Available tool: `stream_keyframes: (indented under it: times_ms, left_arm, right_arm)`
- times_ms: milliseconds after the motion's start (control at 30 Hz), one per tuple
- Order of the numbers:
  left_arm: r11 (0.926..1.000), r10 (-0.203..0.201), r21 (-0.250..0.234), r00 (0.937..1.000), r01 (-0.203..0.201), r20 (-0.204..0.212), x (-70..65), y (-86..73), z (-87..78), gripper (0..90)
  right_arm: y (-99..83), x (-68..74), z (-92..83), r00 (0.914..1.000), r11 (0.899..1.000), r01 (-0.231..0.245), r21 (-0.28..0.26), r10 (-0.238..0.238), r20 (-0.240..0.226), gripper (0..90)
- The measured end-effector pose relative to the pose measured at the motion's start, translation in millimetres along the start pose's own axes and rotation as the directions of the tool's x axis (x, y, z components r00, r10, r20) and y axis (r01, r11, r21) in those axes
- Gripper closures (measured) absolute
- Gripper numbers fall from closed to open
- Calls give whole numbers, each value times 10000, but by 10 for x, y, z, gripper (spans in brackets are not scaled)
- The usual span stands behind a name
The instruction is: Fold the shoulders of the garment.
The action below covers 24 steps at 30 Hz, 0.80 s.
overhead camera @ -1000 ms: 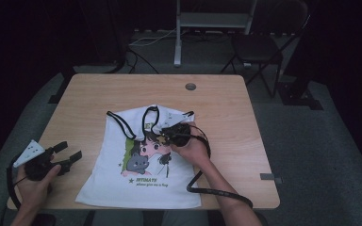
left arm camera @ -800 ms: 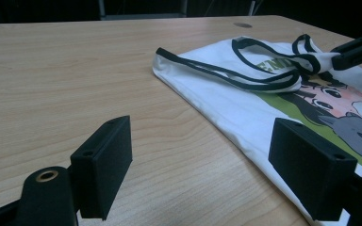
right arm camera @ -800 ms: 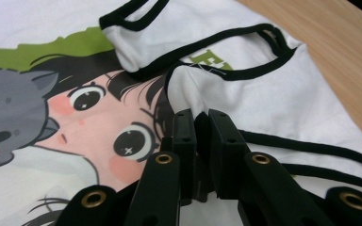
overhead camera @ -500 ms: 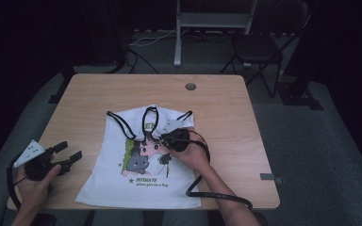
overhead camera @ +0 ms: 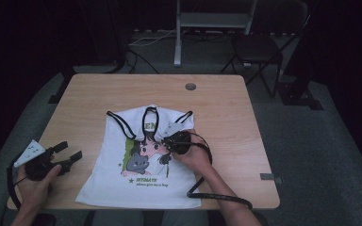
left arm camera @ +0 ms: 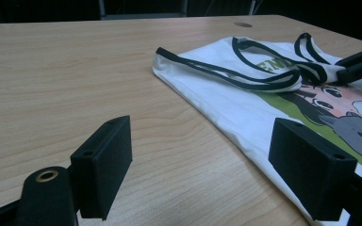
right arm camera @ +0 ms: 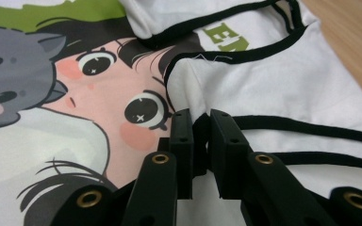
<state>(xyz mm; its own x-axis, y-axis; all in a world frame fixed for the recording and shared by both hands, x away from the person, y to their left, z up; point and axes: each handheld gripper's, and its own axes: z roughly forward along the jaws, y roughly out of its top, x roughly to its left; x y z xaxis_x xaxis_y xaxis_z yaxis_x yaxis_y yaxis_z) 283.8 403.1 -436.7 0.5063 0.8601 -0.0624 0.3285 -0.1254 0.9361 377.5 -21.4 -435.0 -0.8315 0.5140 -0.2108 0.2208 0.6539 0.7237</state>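
White sleeveless shirt (overhead camera: 141, 160) with black-bound neck and armholes and a cartoon print of a girl's face and a grey cat lies front-up on the pale wooden counter (overhead camera: 217, 101), hem toward the person and straps toward the far edge, roughly centred on the near half. That placement reads as a garment laid out for folding or smoothing: flat body, the strap end a little rumpled where work is in hand. Left gripper (overhead camera: 68, 154) sits off the shirt's left edge, low over bare wood, its black jaws spread wide with nothing between them; in the left gripper view the shirt's side edge (left arm camera: 226, 113) runs just ahead of the pads, so the gripper looks parked in waiting, placed to take that side when wanted. Right gripper (right arm camera: 201, 127) is on the upper chest of the print, its jaws drawn nearly together with a narrow slot left, and they have just been easing slightly apart; a tuck of white cloth appears to sit in that slot by the black binding (right arm camera: 311, 127), though I cannot tell whether the pads grip it. My reading is that the right side is being lifted or let go at the armhole. Small round grommet hole (overhead camera: 190, 86) in the counter lies well beyond the straps, uninvolved.
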Motion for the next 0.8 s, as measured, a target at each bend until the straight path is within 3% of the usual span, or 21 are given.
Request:
stream_keyframes:
  times_ms: [133, 233, 267, 333, 467, 567, 633, 800]
  left_arm:
    - [10000, -3, 2, 10000, 3, 6, 1, 0, 0, 216]
    - [10000, -5, 22, 10000, 5, 15, 0, 0, 3, 217]
    - [10000, 2, 25, 10000, -2, 18, -1, 1, 3, 217]
    - [10000, 26, 32, 10000, -26, -1, -2, 1, 4, 216]
    - [10000, 1, 32, 10000, -1, 14, -1, 1, 4, 216]
    - [10000, -58, 0, 10000, 58, 16, 1, 1, 5, 217]
    - [10000, -31, 18, 10000, 31, 31, 7, 1, -1, 216]
    - [10000, 6, 24, 10000, -6, 21, -3, 3, 10, 216]
  right_arm:
    - [-14, -26, 0, 9992, 9997, -198, -110, 194, -341, 685]
    - [5, -118, -30, 9928, 9949, -830, -570, 776, -915, 581]
    - [17, -172, -40, 9868, 9879, -1335, -792, 1251, -1025, 533]
    - [32, -259, -40, 9767, 9765, -1908, -999, 1787, -1192, 503]
    - [72, -381, 31, 9627, 9615, -2589, -919, 2492, -1052, 455]
    - [90, -418, 118, 9620, 9615, -2680, -607, 2637, -706, 419]
    - [89, -416, 156, 9572, 9581, -2819, -506, 2771, -838, 415]
    - [74, -280, 180, 9739, 9784, -2062, -143, 2038, -995, 427]
